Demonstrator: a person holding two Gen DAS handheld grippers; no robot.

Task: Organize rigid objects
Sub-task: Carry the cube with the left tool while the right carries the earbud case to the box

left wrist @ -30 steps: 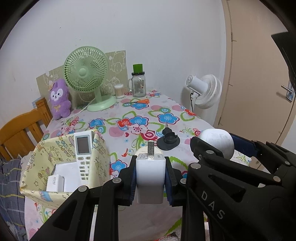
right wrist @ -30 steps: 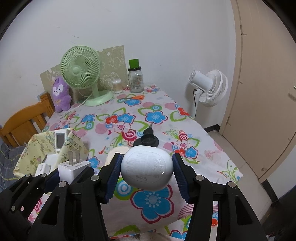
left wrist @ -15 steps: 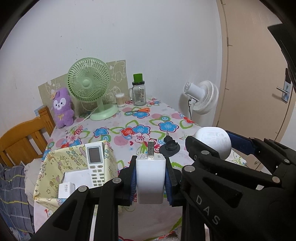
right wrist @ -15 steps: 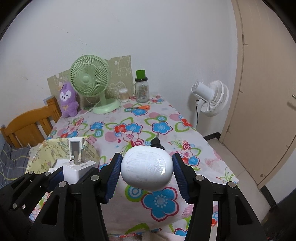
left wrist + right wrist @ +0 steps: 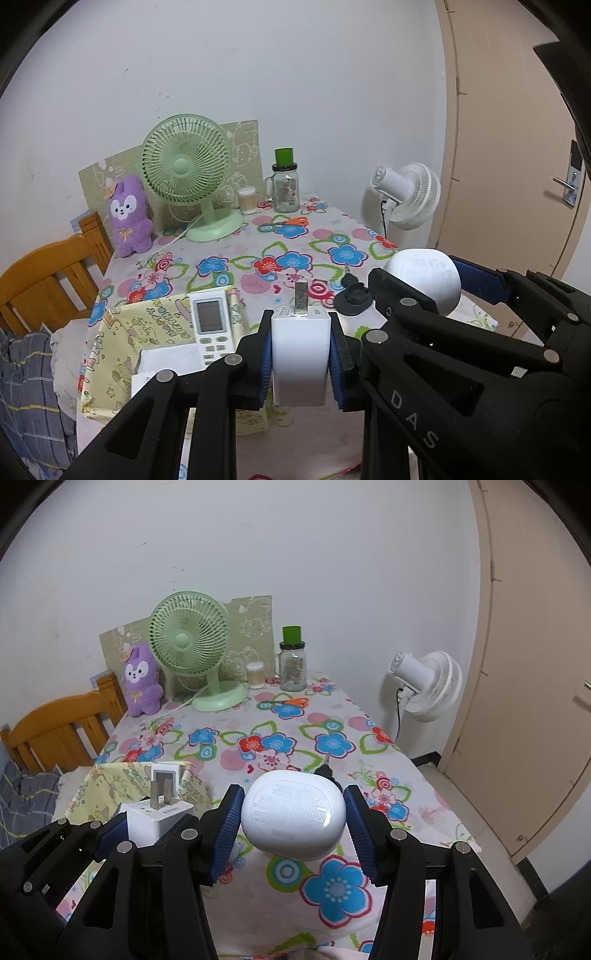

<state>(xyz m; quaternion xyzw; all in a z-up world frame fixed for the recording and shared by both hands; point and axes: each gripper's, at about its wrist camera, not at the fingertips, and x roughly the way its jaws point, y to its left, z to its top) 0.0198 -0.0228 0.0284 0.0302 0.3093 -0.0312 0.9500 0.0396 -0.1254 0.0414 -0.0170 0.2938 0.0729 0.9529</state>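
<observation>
The left gripper (image 5: 300, 363) has its fingers clenched on a white square plug charger (image 5: 300, 354), and the right gripper (image 5: 293, 823) grips a white rounded plastic case (image 5: 294, 819), both raised above the flowered desk (image 5: 332, 738). The yellow patterned fabric box (image 5: 122, 332), on the desk's near left corner, already holds a white remote control (image 5: 211, 326) and other white items. The two held things still need placing, and a black round mount (image 5: 352, 297) beyond the charger lies loose.

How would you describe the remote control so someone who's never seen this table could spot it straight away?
Start at the flowered tablecloth, then find the pale yellow patterned fabric box at its near left corner. The white remote control leans upright inside it; unlike the plain white blocks beside it, it has a grey screen and rows of buttons.
</observation>
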